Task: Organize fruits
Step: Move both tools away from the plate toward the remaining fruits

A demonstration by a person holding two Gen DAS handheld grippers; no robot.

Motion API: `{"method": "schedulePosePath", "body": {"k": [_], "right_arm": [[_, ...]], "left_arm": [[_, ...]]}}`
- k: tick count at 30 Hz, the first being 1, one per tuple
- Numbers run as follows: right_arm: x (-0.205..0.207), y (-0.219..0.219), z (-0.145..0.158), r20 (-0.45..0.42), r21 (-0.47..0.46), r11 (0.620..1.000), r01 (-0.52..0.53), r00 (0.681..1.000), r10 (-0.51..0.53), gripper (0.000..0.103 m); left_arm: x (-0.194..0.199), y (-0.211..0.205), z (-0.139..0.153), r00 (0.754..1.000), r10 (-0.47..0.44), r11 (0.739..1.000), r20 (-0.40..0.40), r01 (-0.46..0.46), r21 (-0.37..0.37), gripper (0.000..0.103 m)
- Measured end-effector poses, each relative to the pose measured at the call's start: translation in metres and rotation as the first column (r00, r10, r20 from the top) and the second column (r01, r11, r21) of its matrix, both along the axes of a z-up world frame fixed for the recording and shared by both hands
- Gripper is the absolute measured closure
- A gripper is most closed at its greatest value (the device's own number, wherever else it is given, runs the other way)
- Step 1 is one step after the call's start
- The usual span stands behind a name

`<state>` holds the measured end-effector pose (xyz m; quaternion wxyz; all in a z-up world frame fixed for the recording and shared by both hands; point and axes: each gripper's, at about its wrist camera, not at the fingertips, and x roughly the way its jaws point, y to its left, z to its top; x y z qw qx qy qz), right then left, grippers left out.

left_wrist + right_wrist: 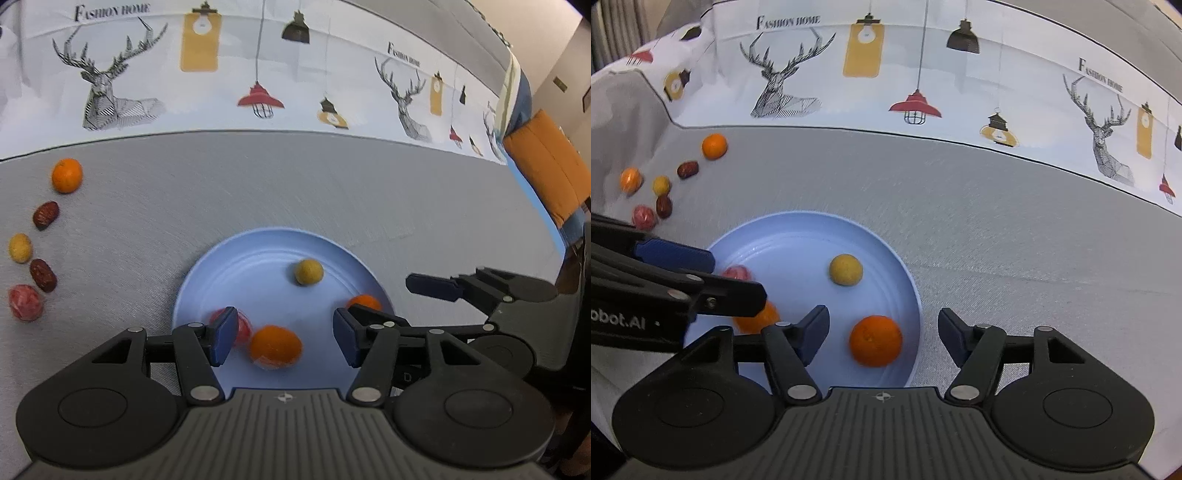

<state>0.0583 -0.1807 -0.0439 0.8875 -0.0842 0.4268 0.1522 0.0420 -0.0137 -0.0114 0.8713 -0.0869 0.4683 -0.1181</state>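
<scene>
plate (798,225): 1 | oranges (875,340): 4, two on plate | yellow round fruits (846,270): 2, one on plate | red dates (687,169): 2, left of plate | pinkish-red fruits (644,216): probably 2, one half hidden on plate

You're in a home-like room: grey tablecloth (295,184), "Fashion Home" deer-and-lamp backdrop (923,74), orange cushion (546,170) at right, fruit beside a blue plate (812,236).

"FASHION HOME" on printed cloth (923,74), "obot.AI" on left tool (701,266)
</scene>
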Motion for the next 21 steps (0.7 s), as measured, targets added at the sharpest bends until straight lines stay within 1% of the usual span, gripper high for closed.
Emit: {"method": "schedulePosePath", "body": {"k": [2,4,5,6,7,9,11,13,14,15,16,17,18,19,20,21], "right_arm": [[0.001,0.0,0.002,0.01,0.009,1.0,0.013,1.0,-0.013,0.036],[0.0,0.0,0.006,0.035,0.022,1.0,0.022,0.999,-0.022,0.036],[0.0,0.001,0.008,0.05,0.028,0.999,0.024,0.998,-0.025,0.036],[-0.001,0.002,0.01,0.065,0.035,0.999,0.026,0.998,-0.028,0.036],[-0.001,0.002,0.012,0.076,0.04,0.999,0.027,0.997,-0.031,0.036],[-0.002,0.004,0.016,0.098,0.054,0.998,0.032,0.994,-0.038,0.036],[-0.002,0.007,0.02,0.122,0.077,0.997,0.025,0.992,-0.035,0.038],[-0.003,0.011,0.026,0.151,0.104,0.994,0.011,0.988,-0.027,0.047],[-0.003,0.014,0.028,0.163,0.117,0.993,0.004,0.986,-0.023,0.05],[-0.004,0.017,0.029,0.174,0.131,0.991,-0.006,0.985,-0.017,0.054],[-0.004,0.02,0.03,0.18,0.141,0.99,-0.013,0.984,-0.012,0.06],[-0.003,0.024,0.031,0.182,0.15,0.988,-0.023,0.983,-0.004,0.062],[-0.002,0.028,0.032,0.182,0.163,0.986,-0.037,0.983,0.006,0.064],[0.0,0.033,0.033,0.184,0.182,0.982,-0.053,0.983,0.019,0.065],[0.001,0.037,0.035,0.191,0.194,0.979,-0.067,0.981,0.029,0.065],[0.002,0.041,0.036,0.198,0.203,0.976,-0.078,0.979,0.038,0.065]], "left_arm": [[-0.001,0.004,0.006,1.0,0.018,1.0,0.022,-0.017,-0.006,0.044],[-0.003,0.009,0.013,0.998,0.033,0.999,0.051,-0.032,-0.011,0.072],[-0.004,0.012,0.017,0.997,0.043,0.999,0.069,-0.042,-0.005,0.077],[-0.003,0.014,0.021,0.996,0.049,0.999,0.079,-0.05,0.005,0.086],[-0.002,0.017,0.027,0.995,0.053,0.998,0.089,-0.055,0.02,0.09],[0.002,0.029,0.04,0.992,0.069,0.996,0.11,-0.074,0.043,0.09],[0.012,0.048,0.052,0.986,0.105,0.992,0.131,-0.114,0.06,0.09],[0.023,0.075,0.058,0.979,0.158,0.985,0.128,-0.166,0.054,0.09],[0.027,0.089,0.056,0.975,0.188,0.98,0.117,-0.195,0.048,0.09],[0.029,0.102,0.052,0.97,0.222,0.973,0.103,-0.227,0.047,0.088],[0.03,0.113,0.046,0.964,0.253,0.965,0.086,-0.257,0.05,0.088],[0.028,0.126,0.035,0.954,0.293,0.953,0.054,-0.296,0.059,0.086],[0.026,0.136,0.026,0.947,0.32,0.944,0.023,-0.321,0.069,0.075],[0.025,0.146,0.014,0.936,0.351,0.934,-0.029,-0.347,0.089,0.054],[0.027,0.154,0.001,0.922,0.375,0.924,-0.093,-0.364,0.121,0.043],[0.031,0.16,-0.008,0.914,0.381,0.921,-0.142,-0.361,0.148,0.03]]}}
